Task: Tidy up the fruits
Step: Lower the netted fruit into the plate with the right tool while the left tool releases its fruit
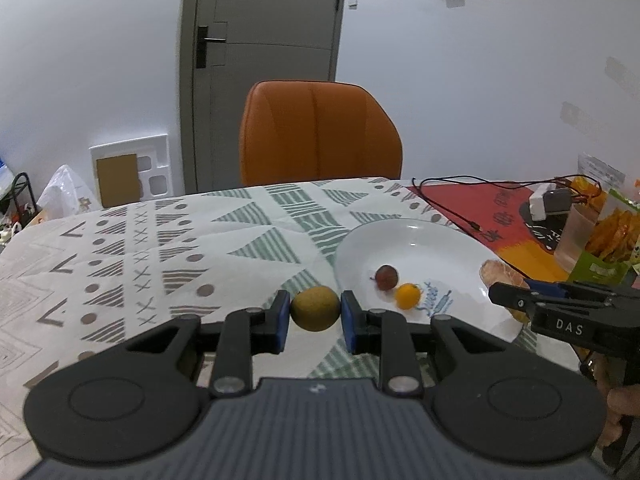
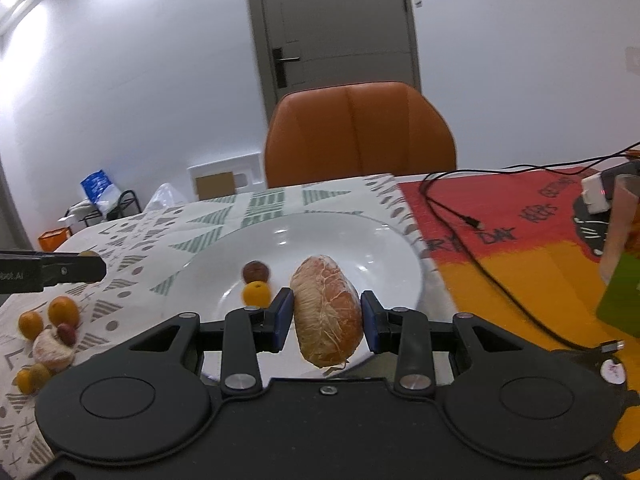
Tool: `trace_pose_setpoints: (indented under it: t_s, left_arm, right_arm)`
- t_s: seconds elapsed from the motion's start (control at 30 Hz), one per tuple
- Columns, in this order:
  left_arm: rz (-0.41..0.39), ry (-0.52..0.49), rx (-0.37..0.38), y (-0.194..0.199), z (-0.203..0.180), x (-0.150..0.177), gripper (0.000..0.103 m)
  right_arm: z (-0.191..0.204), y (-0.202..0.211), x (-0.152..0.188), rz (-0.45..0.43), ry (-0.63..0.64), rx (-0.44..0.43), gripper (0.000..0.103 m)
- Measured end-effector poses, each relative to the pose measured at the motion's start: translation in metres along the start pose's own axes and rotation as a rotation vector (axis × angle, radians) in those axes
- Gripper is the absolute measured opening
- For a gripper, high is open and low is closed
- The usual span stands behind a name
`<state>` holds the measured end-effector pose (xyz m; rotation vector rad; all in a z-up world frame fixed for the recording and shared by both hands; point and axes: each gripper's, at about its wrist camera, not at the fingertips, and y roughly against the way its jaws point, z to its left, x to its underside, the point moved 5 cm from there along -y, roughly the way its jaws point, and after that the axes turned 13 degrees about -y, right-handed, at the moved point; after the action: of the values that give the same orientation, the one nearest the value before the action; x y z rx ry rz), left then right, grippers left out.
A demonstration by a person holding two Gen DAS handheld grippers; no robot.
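Left claw (image 1: 315,316), right claw (image 2: 327,316) clamped (both loaded).

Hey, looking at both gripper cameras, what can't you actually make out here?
- Left wrist view: the right gripper shows side-on, so its fingers' gap is unreadable.
- Right wrist view: the peeled citrus hides part of the plate.
- Right wrist view: the left gripper is cut off by the frame edge.

An orange chair (image 1: 320,132) stands at the table's far edge before a grey door (image 1: 264,40). A black cable (image 2: 472,248) crosses the red mat (image 2: 520,216) at the right edge.
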<state>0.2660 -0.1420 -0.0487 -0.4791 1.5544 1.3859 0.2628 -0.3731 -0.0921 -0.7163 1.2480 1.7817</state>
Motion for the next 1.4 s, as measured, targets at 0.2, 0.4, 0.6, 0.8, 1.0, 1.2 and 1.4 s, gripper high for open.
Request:
trace_pose_setpoints:
  t_s: [0.2,0.4,0.6,0.8,1.0,1.2,1.4]
  left_arm:
    - [0.006,-0.012,0.018,-0.010,-0.014,-0.005,0.025]
    - [0.004,-0.041,0.037,-0.016,-0.029,-0.012,0.025]
    - [0.006,-0.058,0.059,-0.022,-0.040,-0.015,0.025]
    - [0.005,-0.077,0.077,-0.027,-0.050,-0.019,0.026]
    - [-0.004,-0.094,0.070,-0.029,-0.056,-0.024,0.029]
    - [0.008,-0.088,0.030,-0.023,-0.048,-0.020,0.051]
    - [0.010,-0.059,-0.024,-0.013,-0.031,-0.013,0.072]
  right_arm:
    - [-0.012,0.002,-0.004,-0.028,-0.042,0.018,0.045]
    - [-0.013,0.011,-0.001,-0.032,-0.045,0.010,0.055]
    - [-0.010,0.019,0.005,-0.019,-0.044,-0.008,0.060]
    - [-0.009,0.022,0.006,-0.015,-0.047,-0.011,0.061]
    - [-0.010,0.026,0.005,-0.020,-0.054,-0.005,0.067]
    - [-0.006,0.025,0.008,-0.009,-0.056,-0.013,0.070]
    - [0.002,0.024,0.013,0.002,-0.053,-0.025,0.080]
